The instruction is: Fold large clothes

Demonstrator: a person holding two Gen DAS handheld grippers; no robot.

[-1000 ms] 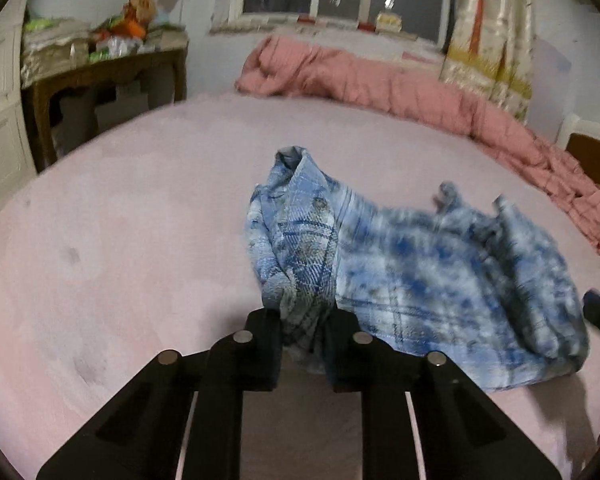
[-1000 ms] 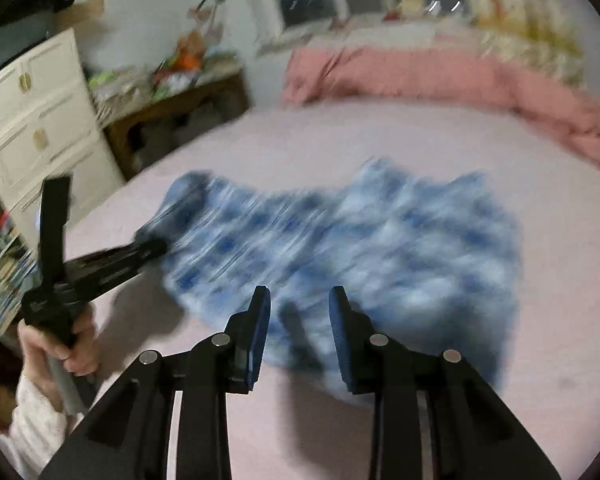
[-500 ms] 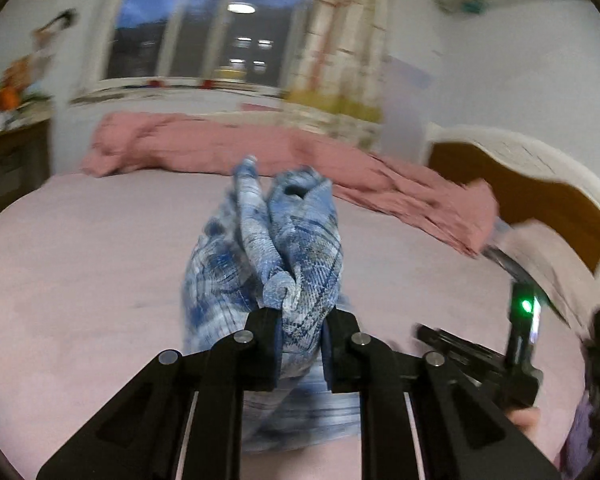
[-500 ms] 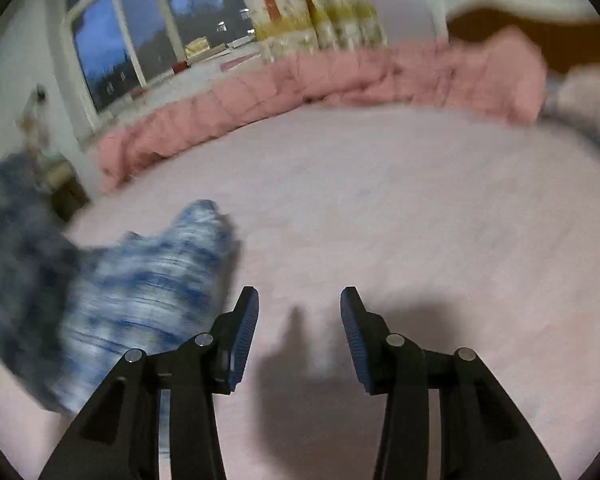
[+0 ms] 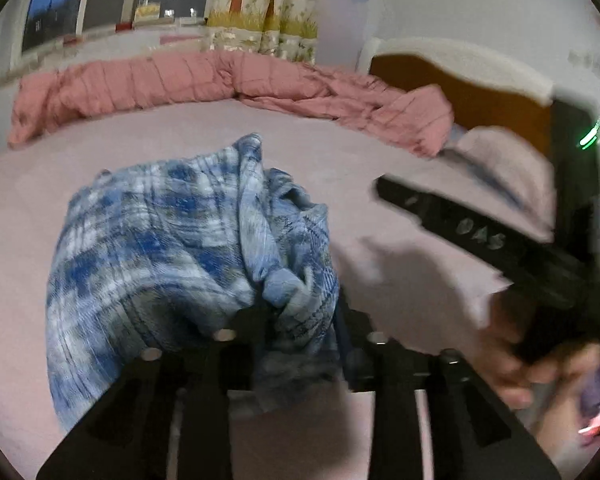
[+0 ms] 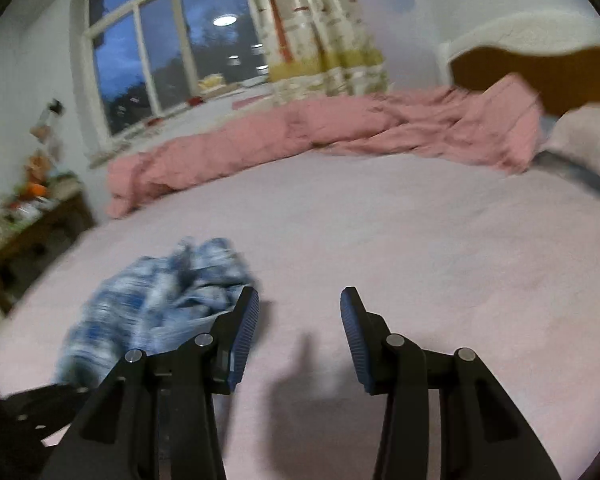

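A blue and white plaid garment (image 5: 172, 248) is bunched up over the pink bed sheet (image 5: 60, 172). My left gripper (image 5: 300, 320) is shut on a fold of it and holds it lifted, with cloth draping over the jaws. My right gripper (image 6: 298, 320) is open and empty, low over the sheet, with the garment (image 6: 168, 292) just to its left. The right gripper's body (image 5: 500, 248) shows at the right of the left wrist view, held by a hand.
A rumpled pink quilt (image 6: 320, 136) lies along the bed's far side under a window (image 6: 160, 56) and curtain (image 6: 312, 24). A wooden headboard (image 5: 460, 96) and a pillow (image 5: 500, 168) stand at the right. A cluttered wooden side table (image 6: 28, 220) stands at the left.
My left gripper has swung right with the garment still in it, dragging the cloth along the bed. My right gripper has stayed open and turned toward the headboard side.
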